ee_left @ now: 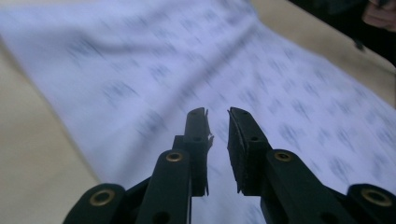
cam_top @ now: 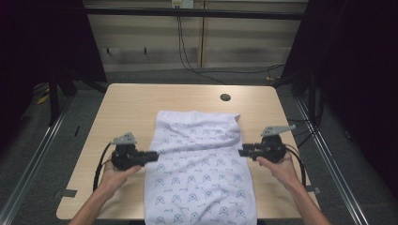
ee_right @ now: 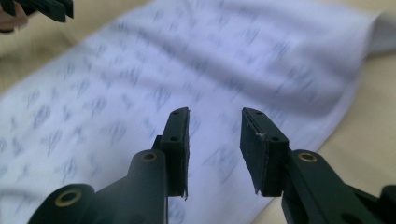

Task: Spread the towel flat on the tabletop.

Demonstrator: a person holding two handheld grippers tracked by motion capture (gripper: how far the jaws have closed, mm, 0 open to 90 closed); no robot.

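A white cloth point(cam_top: 199, 168) printed with small blue figures lies spread down the middle of the desk point(cam_top: 126, 108), its long axis running from the far half of the desk straight toward the person, where the near end reaches the near edge and looks to hang over it. The far end is rumpled, with a ridge of folds slanting across and the far right corner point(cam_top: 236, 117) turned up a little. The left gripper point(cam_top: 156, 155) sits at the cloth's left edge and the right gripper point(cam_top: 241, 151) at its right edge, both about level with each other at mid-length, pointing inward toward one another. In the left gripper view the jaws of that gripper point(ee_left: 217, 122) stand a narrow gap apart over the fabric with nothing between them; in the right gripper view the right gripper point(ee_right: 215, 122) is released too, its jaws wider apart and hovering above the cloth close to its edge. It looks to me like the approach before a grasp, likely the start of a fold or a smoothing pull. The next move would call for each gripper to drop to its side edge, slip one jaw under the hem, and close evenly so the cloth lifts without skewing.
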